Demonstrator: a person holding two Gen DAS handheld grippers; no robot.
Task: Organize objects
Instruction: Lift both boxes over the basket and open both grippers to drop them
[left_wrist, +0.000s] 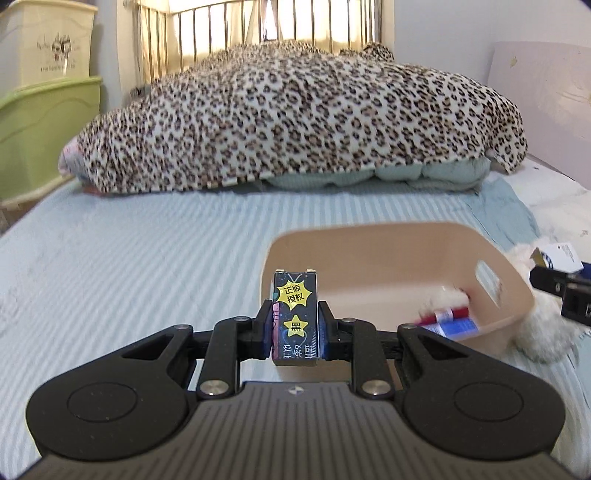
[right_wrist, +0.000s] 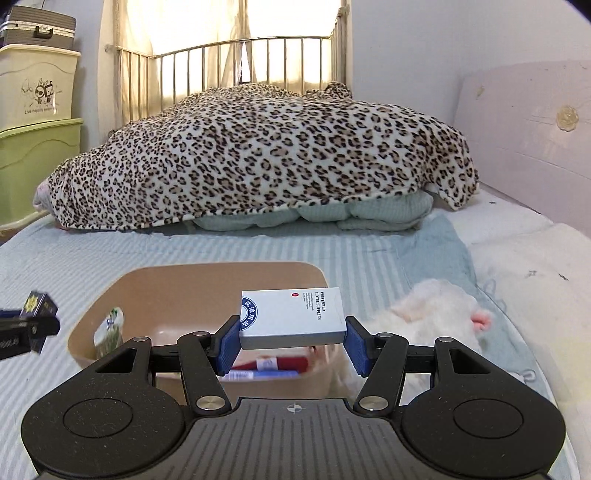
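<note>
Left gripper (left_wrist: 295, 326): closed on a small dark box (left_wrist: 295, 317) printed with yellow starbursts. The box is held upright, long axis vertical, narrow printed face toward the camera, pinched on its two side faces. It is held just beside the left wall of the beige bin (left_wrist: 369, 251), above the striped blue bedsheet (left_wrist: 147, 251).

Right gripper (right_wrist: 291, 341): closed on a flat grey-white box (right_wrist: 293, 317) with a blue round seal and small printed text. The box is held flat, long axis crosswise between the blue pads (right_wrist: 227, 343), broad face tilted up toward the camera. It is held over the near part of the bin.

Bin contents seen in the right wrist view: a red tube-like item (right_wrist: 273, 363), a blue-and-white flat pack (right_wrist: 258, 374), and a small green-white sachet (right_wrist: 110, 328) leaning against the left wall.

A white plush toy (right_wrist: 432, 310) with a pink detail lies against the bin's right side; whether part of it hangs inside cannot be told.

Behind, a leopard-print blanket (left_wrist: 295, 118) is heaped over pale green bedding.
</note>
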